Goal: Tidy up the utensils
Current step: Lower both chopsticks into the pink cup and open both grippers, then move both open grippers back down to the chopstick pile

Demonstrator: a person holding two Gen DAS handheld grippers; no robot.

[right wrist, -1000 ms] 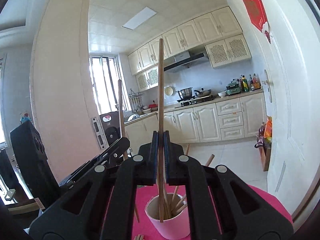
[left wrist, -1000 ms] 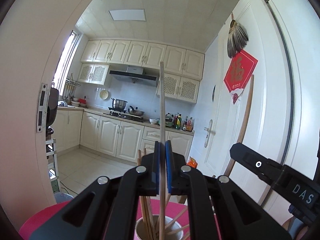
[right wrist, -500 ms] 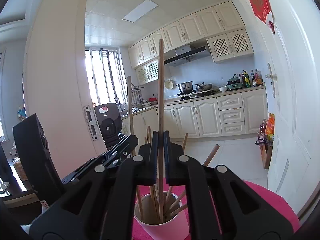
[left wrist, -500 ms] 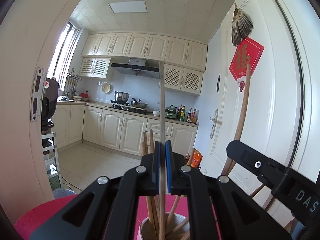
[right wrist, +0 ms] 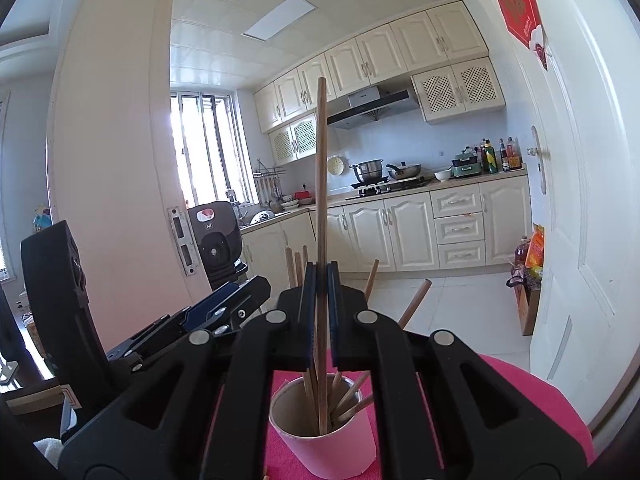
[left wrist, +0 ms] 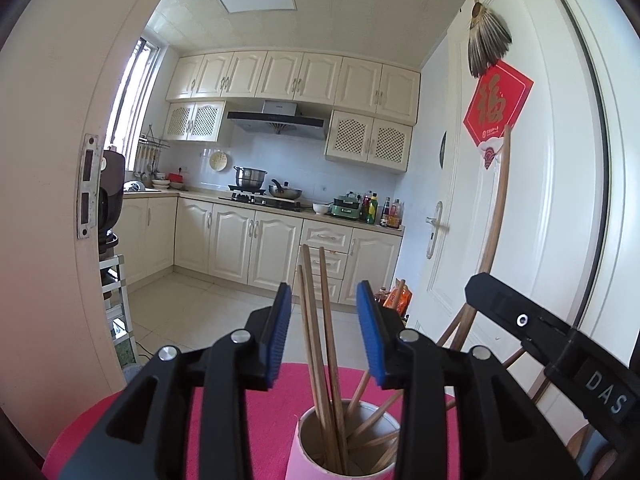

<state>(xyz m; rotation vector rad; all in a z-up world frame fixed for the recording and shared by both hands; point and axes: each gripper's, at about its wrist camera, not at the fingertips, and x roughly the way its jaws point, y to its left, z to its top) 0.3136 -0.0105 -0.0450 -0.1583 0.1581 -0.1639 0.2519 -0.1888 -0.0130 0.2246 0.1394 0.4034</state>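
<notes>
Left gripper [left wrist: 325, 332] gapes wide above the pink cup [left wrist: 304, 446], chopsticks [left wrist: 320, 340] standing loose between its pads; right gripper [right wrist: 321, 312] pinches one upright chopstick [right wrist: 321, 168], tip inside the cup.

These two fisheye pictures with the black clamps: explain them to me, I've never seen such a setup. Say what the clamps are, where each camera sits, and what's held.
No robot here: a person holds a two-finger claw in each hand, and a camera on each looks forward along its fingers.

The left wrist view shows the left claw with its blue pads apart, holding nothing. Below it a pink cup of wooden chopsticks stands on a pink cloth.

The right wrist view shows the right claw shut on one upright chopstick, whose lower end is inside the same cup. The left claw is at that view's left. Behind is a kitchen.
</notes>
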